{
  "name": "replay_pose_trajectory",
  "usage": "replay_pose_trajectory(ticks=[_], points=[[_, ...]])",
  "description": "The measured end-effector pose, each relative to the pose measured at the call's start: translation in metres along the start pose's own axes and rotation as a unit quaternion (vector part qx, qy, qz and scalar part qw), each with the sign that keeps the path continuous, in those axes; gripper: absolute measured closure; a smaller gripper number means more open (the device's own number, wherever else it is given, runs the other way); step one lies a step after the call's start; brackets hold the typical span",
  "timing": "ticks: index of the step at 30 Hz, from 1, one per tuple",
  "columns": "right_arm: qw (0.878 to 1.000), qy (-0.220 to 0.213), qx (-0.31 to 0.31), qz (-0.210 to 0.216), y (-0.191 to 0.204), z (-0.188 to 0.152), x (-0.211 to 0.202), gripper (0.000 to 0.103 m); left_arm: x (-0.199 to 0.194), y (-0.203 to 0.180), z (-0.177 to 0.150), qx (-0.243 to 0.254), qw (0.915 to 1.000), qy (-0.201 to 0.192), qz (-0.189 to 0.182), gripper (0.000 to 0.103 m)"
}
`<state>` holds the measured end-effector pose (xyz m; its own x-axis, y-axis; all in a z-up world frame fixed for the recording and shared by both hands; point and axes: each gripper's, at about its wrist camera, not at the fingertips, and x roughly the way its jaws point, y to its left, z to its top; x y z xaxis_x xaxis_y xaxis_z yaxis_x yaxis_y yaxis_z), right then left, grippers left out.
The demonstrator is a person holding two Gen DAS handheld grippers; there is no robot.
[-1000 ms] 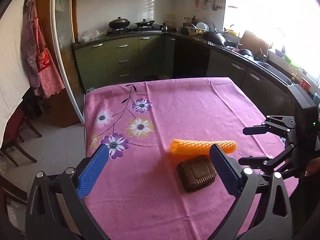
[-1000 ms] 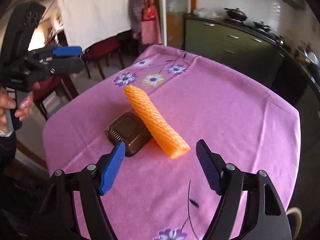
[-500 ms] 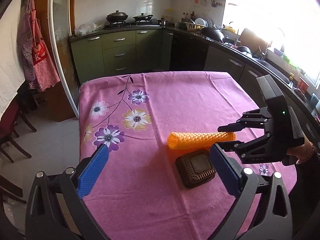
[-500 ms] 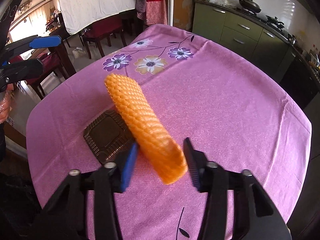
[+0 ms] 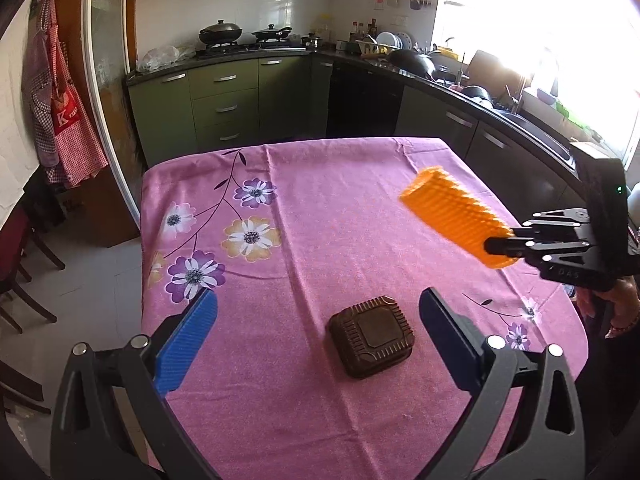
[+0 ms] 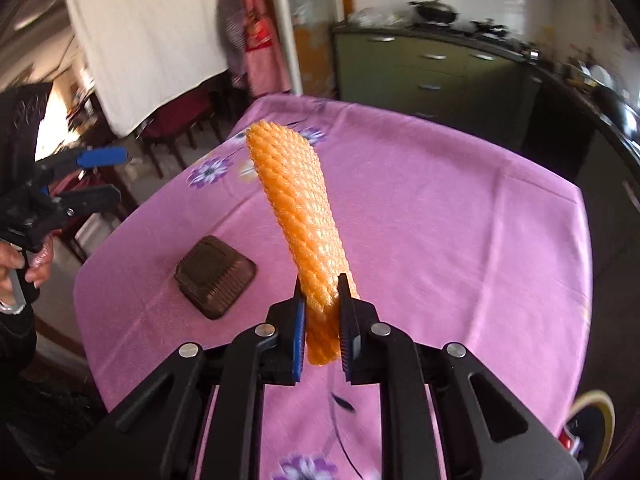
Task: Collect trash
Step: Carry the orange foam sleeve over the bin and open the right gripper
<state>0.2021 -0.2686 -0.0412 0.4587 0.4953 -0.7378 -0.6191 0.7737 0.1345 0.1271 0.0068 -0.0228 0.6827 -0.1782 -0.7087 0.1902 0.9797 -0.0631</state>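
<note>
The right tool is closing on the near end of the orange foam net sleeve, whose mesh is squeezed narrow between the two blue pads. A second ago those jaws stood wide apart with the sleeve lying flat on the desk, its side touching the brown plastic tray; half a second ago they had come halfway in around its end. Now the sleeve is off the pink flowered cloth altogether, sticking out from the tool and slanting up and away over the desk. In the left wrist view it hangs in the air at the right side, held at its lower end by the right tool, well clear of the tray it leaned on before.

The brown tray has stayed where it was on the cloth, now alone and fully uncovered, lying between the spread fingers of the left tool in that tool's own view. The left tool is wide open and holds nothing, as it was a second ago; in the right wrist view it sits at the left edge, off the desk's side, with a person's hand on its grip.
</note>
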Motion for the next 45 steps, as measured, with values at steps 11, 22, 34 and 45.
replay_pose_trajectory(ticks=[11,22,34,45], points=[[0.956,0.044,0.181,-0.227,-0.156,-0.115,-0.114,0.088,0.01,-0.032,0.004,0.028,0.9995,0.008,-0.016,0.007],[0.878,0.224,0.203,-0.37,-0.238,-0.165,-0.098,0.085,0.009,-0.052,0.004,0.05,0.9985,0.011,-0.019,0.007],[0.896,0.159,0.2,-0.363,-0.196,-0.144,-0.128,0.039,0.008,-0.04,-0.002,0.038,0.9991,0.018,-0.006,0.007],[0.933,0.053,0.2,-0.295,-0.121,-0.138,-0.16,0.038,0.036,-0.052,-0.022,0.004,0.9975,0.07,0.004,0.007]])
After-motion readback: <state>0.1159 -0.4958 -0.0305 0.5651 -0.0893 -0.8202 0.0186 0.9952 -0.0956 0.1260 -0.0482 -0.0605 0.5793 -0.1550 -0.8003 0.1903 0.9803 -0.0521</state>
